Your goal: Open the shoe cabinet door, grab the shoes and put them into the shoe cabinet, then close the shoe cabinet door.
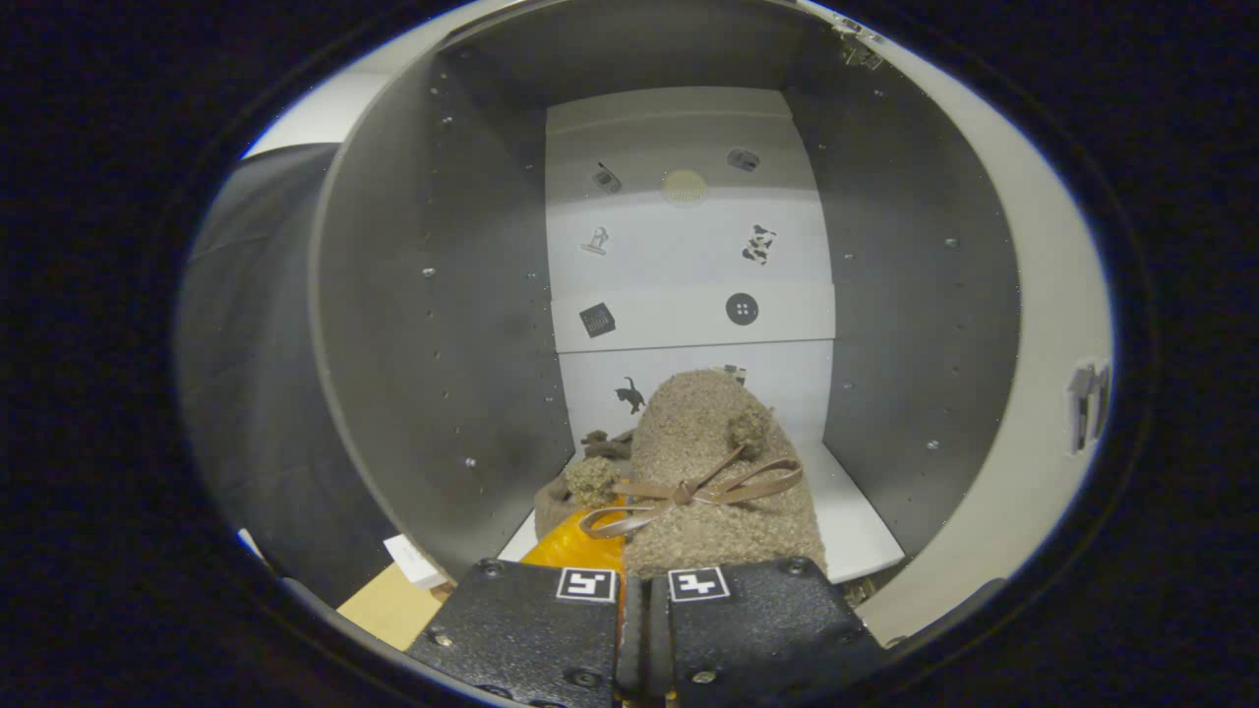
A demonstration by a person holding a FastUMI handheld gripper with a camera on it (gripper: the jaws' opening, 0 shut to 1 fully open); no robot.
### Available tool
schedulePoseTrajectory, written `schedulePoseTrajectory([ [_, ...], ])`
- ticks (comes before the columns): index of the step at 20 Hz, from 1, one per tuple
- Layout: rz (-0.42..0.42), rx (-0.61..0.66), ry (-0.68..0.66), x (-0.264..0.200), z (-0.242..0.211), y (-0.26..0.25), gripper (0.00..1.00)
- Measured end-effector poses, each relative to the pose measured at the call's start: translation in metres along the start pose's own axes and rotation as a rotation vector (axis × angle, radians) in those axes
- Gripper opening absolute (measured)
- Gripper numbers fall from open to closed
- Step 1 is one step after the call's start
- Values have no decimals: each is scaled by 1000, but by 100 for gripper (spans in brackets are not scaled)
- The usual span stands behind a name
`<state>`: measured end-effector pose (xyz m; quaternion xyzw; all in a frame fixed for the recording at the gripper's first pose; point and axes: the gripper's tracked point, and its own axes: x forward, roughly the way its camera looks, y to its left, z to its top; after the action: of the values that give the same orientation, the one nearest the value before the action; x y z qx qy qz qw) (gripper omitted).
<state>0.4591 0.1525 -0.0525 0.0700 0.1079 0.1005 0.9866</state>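
In the gripper view, the gripper (pixel 644 600) points into the open shoe cabinet (pixel 433 295), and its jaws stand narrow, almost closed, with only a thin slit between the two blocks that carry small square markers. Just ahead of the jaws, a shoe (pixel 718 462) made of fuzzy brown material sits on the white bottom shelf (pixel 856 521) of the cabinet, with a thin brown bow (pixel 689 492) tied across its top and a small pompom near the bow. The back part of this shoe reaches right to the jaws, but I cannot tell whether the jaws pinch it. Beside it, ahead and a little to the left of the jaws, a second brown shoe (pixel 580 482) lies lower, and an orange-yellow inner part (pixel 580 546) is visible at the tip of the left jaw. Beyond the shoes, the white back panel (pixel 689 256) of the cabinet carries several small dark stickers, among them a cat shape and a round button shape. Grey side walls stand to the left and to the right of the jaws. Below and left of the jaws, a light wooden surface (pixel 389 610) is visible outside the cabinet.
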Motion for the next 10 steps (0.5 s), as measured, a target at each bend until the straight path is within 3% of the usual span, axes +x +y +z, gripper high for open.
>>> schedulePoseTrajectory([
  [10,-93,47,83,105,-7,-39,7],
])
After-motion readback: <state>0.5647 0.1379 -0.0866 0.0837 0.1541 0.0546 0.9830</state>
